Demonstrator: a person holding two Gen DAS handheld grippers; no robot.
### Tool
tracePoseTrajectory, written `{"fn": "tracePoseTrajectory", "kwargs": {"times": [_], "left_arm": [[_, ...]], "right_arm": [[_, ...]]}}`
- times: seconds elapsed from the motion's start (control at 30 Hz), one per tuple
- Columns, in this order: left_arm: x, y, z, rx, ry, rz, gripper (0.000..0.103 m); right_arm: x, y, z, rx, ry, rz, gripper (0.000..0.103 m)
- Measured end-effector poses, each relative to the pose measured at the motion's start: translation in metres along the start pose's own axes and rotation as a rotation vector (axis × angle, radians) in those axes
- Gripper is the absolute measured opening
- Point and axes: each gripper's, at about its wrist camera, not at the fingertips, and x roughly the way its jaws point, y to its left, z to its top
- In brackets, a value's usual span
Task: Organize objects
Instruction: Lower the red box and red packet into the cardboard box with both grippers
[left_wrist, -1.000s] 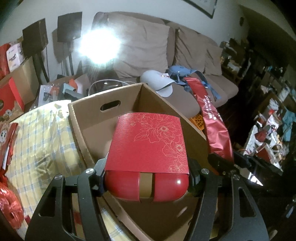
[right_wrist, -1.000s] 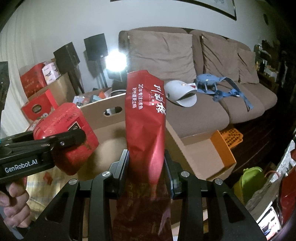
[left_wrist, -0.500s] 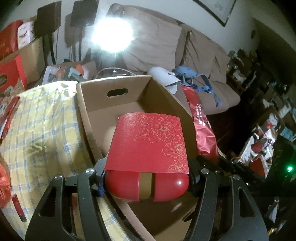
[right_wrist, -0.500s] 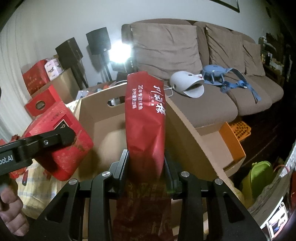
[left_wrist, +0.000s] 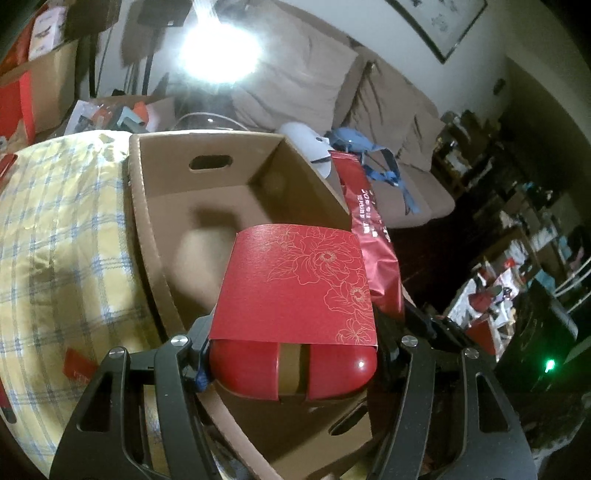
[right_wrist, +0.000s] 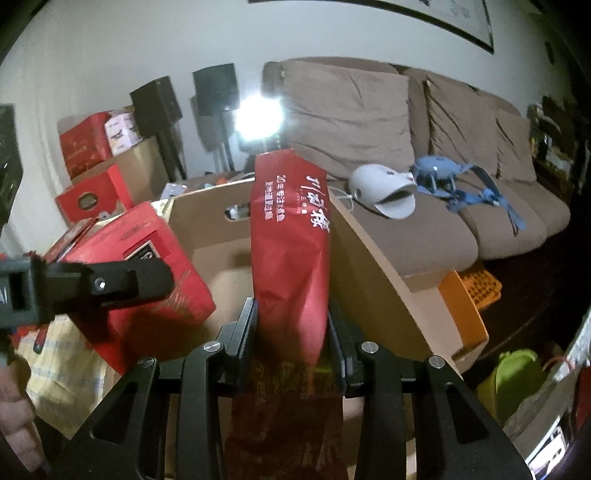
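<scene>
Both grippers have descended toward the cardboard box (left_wrist: 155, 229). Left gripper (left_wrist: 291, 354) clamps the red case (left_wrist: 295, 288); right gripper (right_wrist: 291, 332) pinches the red pouch (right_wrist: 291, 236).

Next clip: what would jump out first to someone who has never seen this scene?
Two red packages clamped over an open cardboard box: the left gripper grips a glossy red gift box with gold flowers, the right gripper a tall red pouch with white lettering. Behind them a bright lamp glare flares beside a brown sofa.
</scene>
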Motion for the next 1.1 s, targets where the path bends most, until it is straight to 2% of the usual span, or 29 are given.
{"fn": "tracePoseTrajectory", "kwargs": {"times": [0.1, 0.27, 0.5, 0.73, 0.97, 1.1], "left_arm": [[-0.004, 0.001, 0.002, -0.005, -0.012, -0.01, 0.061], [-0.007, -0.001, 0.001, 0.012, -0.022, -0.011, 0.061], [-0.009, 0.003, 0.001, -0.005, -0.035, -0.015, 0.061], [-0.002, -0.004, -0.004, 0.043, -0.026, 0.012, 0.061], [0.01, -0.004, -0.012, 0.029, 0.015, 0.018, 0.061], [0.006, -0.011, -0.019, 0.033, -0.015, 0.05, 0.061]], "right_arm": [[-0.01, 0.004, 0.001, -0.03, -0.093, 0.032, 0.035], [0.0, 0.014, -0.002, -0.073, -0.085, 0.012, 0.035], [-0.006, 0.026, -0.003, -0.12, -0.146, 0.002, 0.035], [0.011, 0.008, -0.004, -0.03, -0.068, 0.025, 0.035], [0.016, 0.0, -0.007, -0.009, -0.012, 0.036, 0.035], [0.017, -0.008, -0.01, 0.007, 0.009, 0.025, 0.035]]}}
